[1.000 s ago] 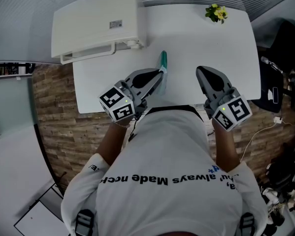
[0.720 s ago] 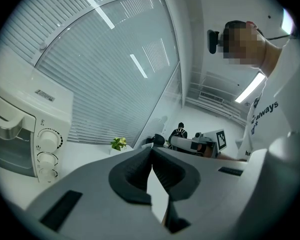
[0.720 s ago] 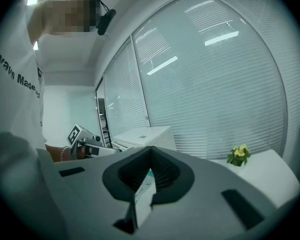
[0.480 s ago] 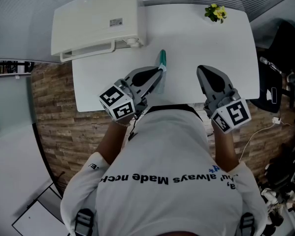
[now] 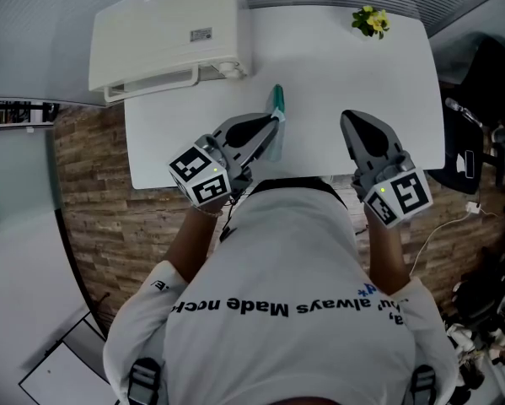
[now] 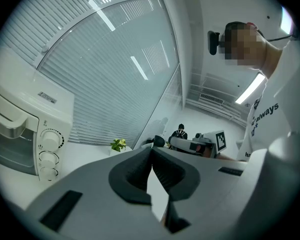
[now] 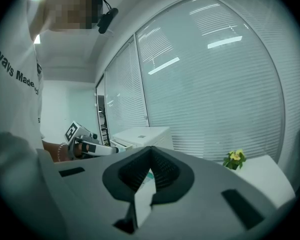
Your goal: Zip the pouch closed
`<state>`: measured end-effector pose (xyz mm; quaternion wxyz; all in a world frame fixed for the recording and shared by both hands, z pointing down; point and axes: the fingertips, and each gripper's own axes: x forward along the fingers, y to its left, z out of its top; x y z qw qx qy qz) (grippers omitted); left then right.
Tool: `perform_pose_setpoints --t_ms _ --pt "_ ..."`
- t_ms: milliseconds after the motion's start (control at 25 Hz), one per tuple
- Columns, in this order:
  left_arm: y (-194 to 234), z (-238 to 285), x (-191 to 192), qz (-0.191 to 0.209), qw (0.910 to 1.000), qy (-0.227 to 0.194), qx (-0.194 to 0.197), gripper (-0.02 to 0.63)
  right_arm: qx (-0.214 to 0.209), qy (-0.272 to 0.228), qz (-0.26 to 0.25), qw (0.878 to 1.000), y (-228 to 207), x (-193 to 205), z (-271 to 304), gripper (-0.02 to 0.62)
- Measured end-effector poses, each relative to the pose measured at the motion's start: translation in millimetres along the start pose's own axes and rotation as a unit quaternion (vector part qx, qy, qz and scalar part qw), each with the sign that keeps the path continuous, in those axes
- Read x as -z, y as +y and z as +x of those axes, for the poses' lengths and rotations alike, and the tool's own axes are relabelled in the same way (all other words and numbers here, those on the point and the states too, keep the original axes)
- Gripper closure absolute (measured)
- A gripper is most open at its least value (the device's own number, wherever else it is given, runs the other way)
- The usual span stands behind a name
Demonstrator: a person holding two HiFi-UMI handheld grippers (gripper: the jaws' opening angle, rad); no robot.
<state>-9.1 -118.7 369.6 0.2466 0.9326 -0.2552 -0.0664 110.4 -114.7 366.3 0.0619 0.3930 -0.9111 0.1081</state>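
Pouch (image 5: 278, 99) shows as a thin teal strip on the white table (image 5: 319, 66), right of the oven (image 5: 163, 32). The left gripper (image 5: 276, 125) is at its near end with jaws pressed together, though no fabric can be made out between them. Right gripper (image 5: 347, 121) hangs well apart to the right, jaws also pressed together, nothing in them. Likely best: left anchors that end firmly while right opens, pinches the slider (not visible) and pulls straight along the teeth.
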Motion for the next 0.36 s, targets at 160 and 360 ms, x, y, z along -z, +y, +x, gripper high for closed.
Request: perform_pose_setpoints --t_ms 160,360 --pt "-2.2 0.5 -1.1 -0.002 1.0 0.0 0.001 0.583 0.002 -0.001 0.0 1.0 -1.5 -1.0 -2.1 0.588" --pt "-5.4 2.3 -0.8 -0.003 1.0 -0.001 0.003 0.583 0.004 0.0 -0.005 1.0 -3.7 -2.0 -5.1 0.588"
